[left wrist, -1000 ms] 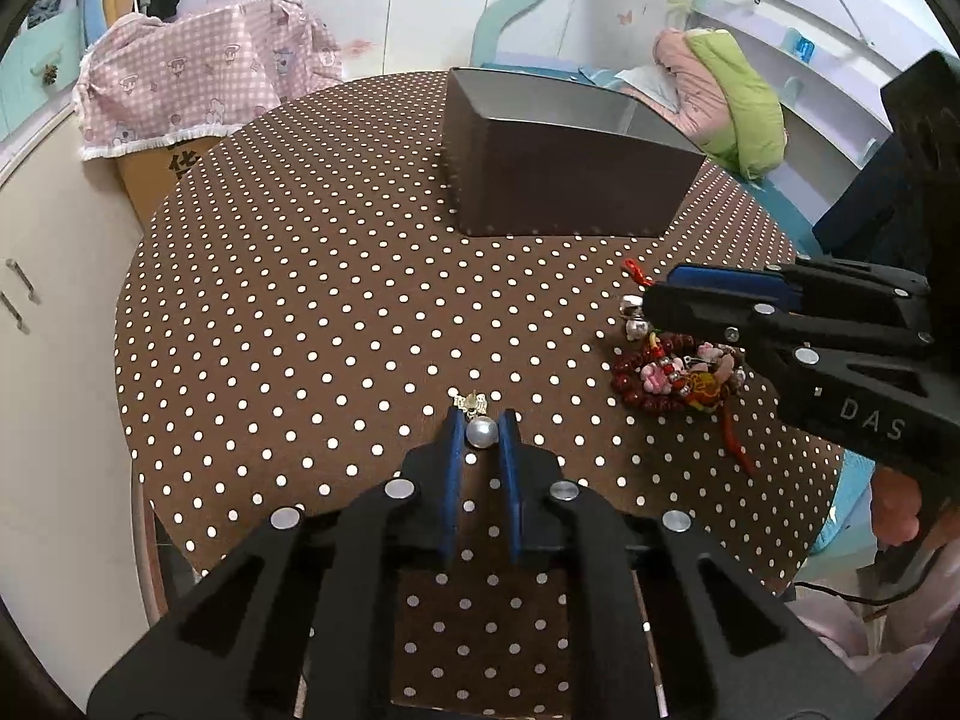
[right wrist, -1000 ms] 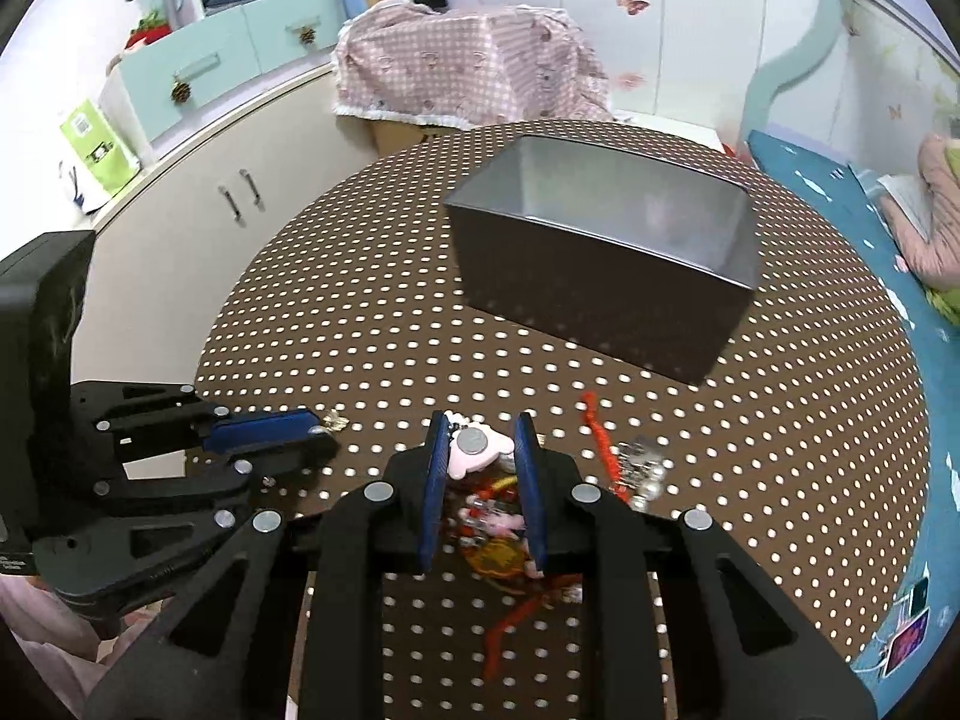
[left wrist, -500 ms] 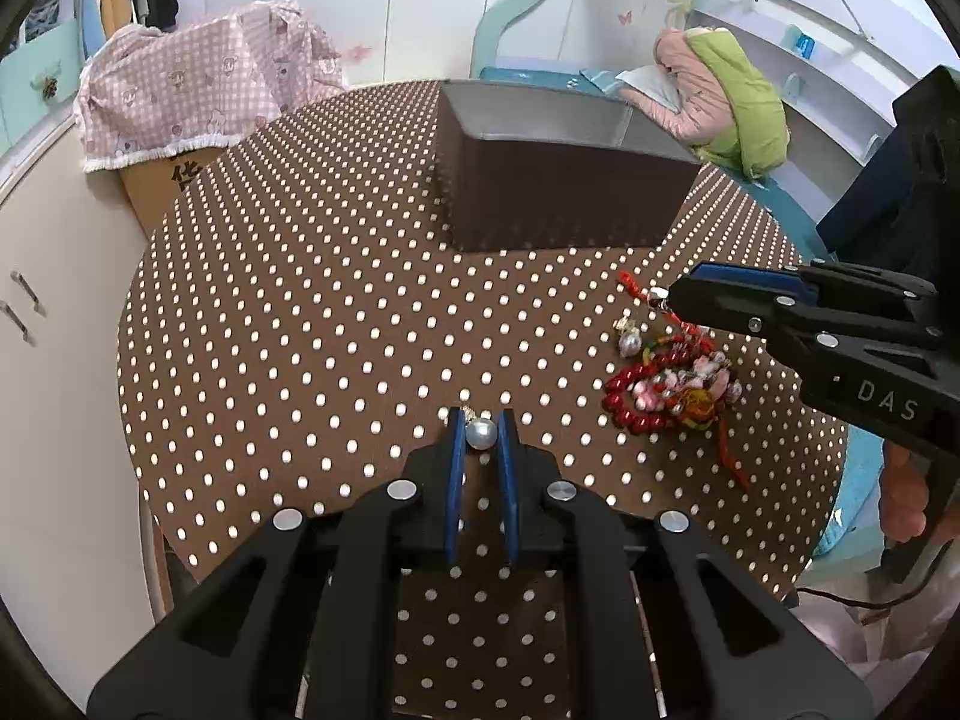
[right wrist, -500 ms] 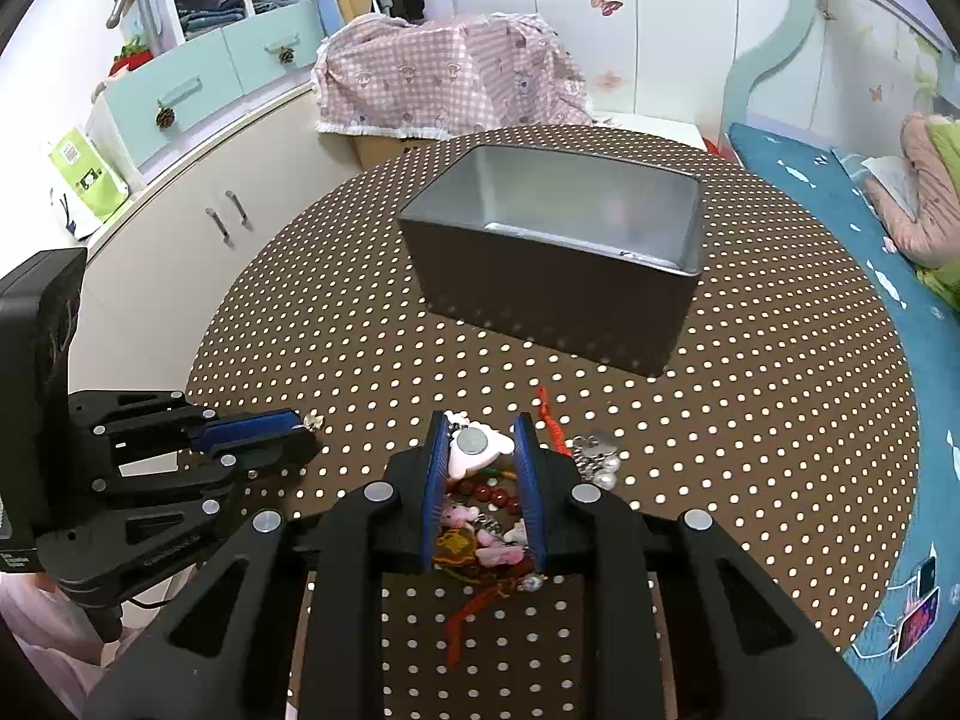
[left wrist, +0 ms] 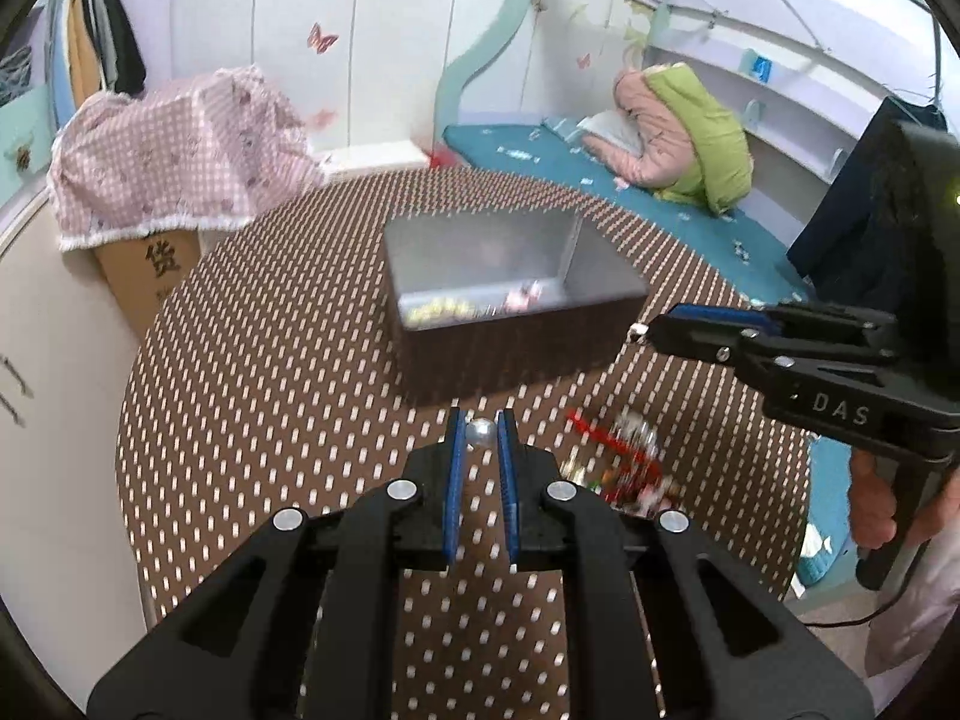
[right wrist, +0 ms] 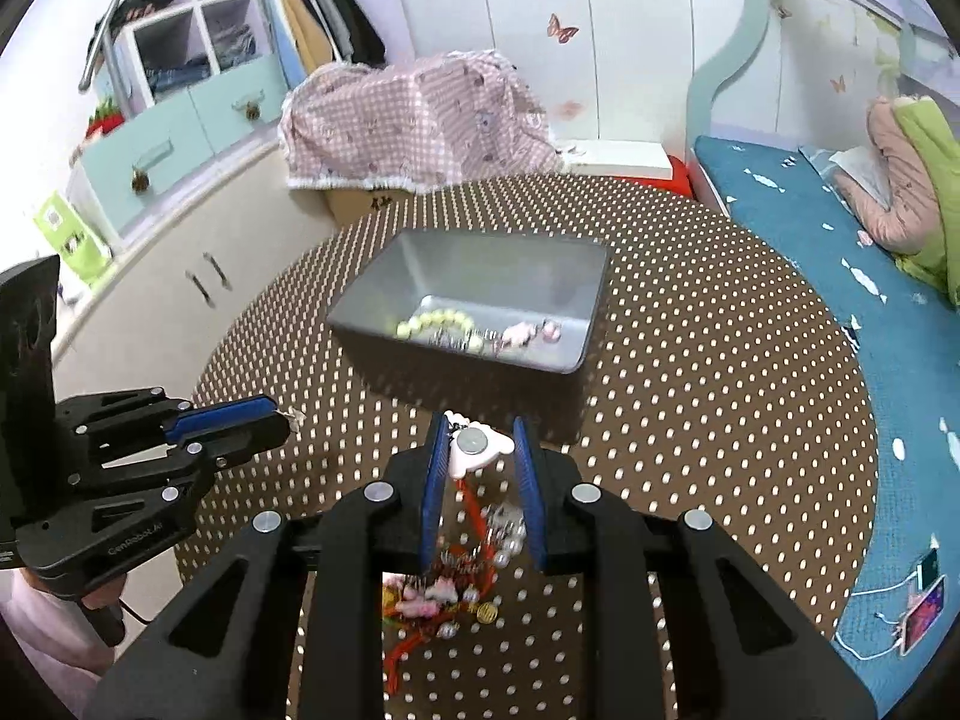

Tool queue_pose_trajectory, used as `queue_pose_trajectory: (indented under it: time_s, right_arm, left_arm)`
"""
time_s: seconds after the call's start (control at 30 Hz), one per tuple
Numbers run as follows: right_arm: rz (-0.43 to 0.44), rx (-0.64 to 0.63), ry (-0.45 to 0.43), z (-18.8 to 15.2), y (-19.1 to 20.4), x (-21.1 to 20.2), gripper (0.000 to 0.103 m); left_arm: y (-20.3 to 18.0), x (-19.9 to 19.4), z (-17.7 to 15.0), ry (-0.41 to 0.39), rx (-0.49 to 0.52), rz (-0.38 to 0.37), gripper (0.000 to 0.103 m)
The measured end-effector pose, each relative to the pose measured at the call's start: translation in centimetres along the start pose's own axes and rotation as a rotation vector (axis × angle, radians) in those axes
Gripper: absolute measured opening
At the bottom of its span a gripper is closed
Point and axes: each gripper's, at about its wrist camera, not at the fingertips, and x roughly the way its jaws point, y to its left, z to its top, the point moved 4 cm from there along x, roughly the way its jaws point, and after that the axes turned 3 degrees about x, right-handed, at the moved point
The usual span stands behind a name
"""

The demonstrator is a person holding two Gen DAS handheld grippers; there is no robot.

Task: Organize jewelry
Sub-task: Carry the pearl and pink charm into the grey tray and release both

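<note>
Polka-dot tabletop with grey box far; left gripper fingers pinch a small, slippery pearl earring, right gripper clamps a pink charm trailing a limp, tangle-prone bead bracelet

Left wrist camera rides just behind its own left gripper, tilted down across the dotted table toward the grey box — bed beyond. Right wrist camera sits the same way behind the right gripper, facing the cabinets. Both share the grey box, the table — and each catches the other gripper at its edge.
</note>
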Motion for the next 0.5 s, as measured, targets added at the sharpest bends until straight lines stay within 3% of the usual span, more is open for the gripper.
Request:
queue_pose_trajectory:
  time_s: [0.13,0.4,0.47,0.5]
  right_arm:
    - [-0.002,-0.003,-0.022,1.8,-0.5,0.1,0.021]
    - [0.011,-0.005,-0.017,4.0,-0.8,1.7,0.022]
    - [0.003,-0.011,-0.021,4.1,-0.9,1.7,0.028]
    - [-0.002,-0.012,-0.026,4.1,-1.1,1.6,0.038]
  left_arm:
    - [-0.3,0.3,2.3,-0.039,0.026,-0.009,0.011]
    - [-0.8,2.5,5.2,-0.045,0.030,-0.019,0.011]
    - [-0.8,3.2,5.7,-0.034,0.028,-0.019,0.011]
    - [-0.9,3.5,5.8,-0.027,0.031,-0.017,0.011]
